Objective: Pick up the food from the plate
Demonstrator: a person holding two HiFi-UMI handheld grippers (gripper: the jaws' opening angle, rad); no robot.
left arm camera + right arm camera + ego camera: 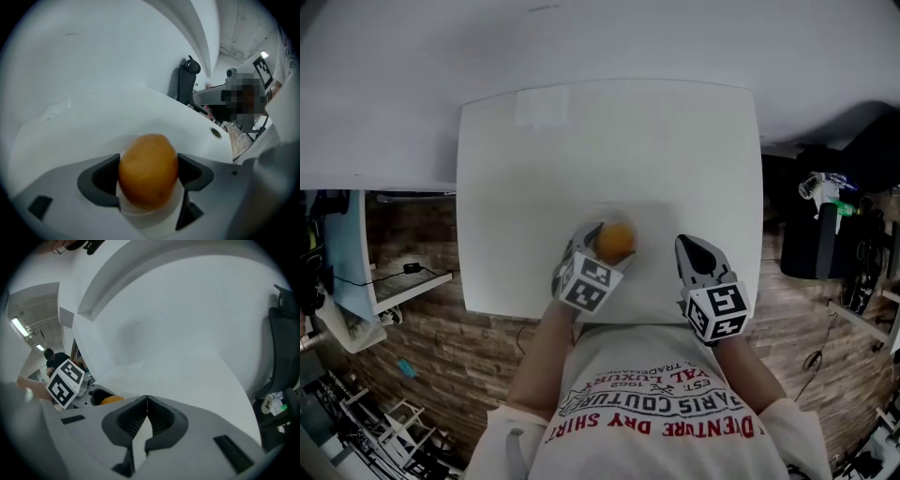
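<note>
Two grippers are over the near edge of the white table (581, 141), and only one is at work. The left gripper (600, 246) points steeply down with its jaws spread wide, one on either side of the food (148, 164), an orange-brown, egg-shaped piece that sits on a small white plate (140, 211) near the table's near edge. In the left gripper view the food fills nearly the whole gap between the dark pads, yet nothing shows them pressing on it, so I judge this to be the end of the approach, with the grasp itself not yet made. The right gripper (147, 401) rests to the right of the plate with its jaws closed together on nothing.

My reading of the next move: close the left jaws squarely across the widest part of the food, gently enough not to dent it, then lift straight up so that the plate stays where it is. A rounded piece like this could squirt out of a grip taken too high or too low.

Readable writing appears only on the person's shirt (656, 412), upside down in the head view: "PARIS COUTURE", "1962" and "DRY SHIRT" can be made out, the rest not. The marker cubes show only black-and-white square patterns.
</note>
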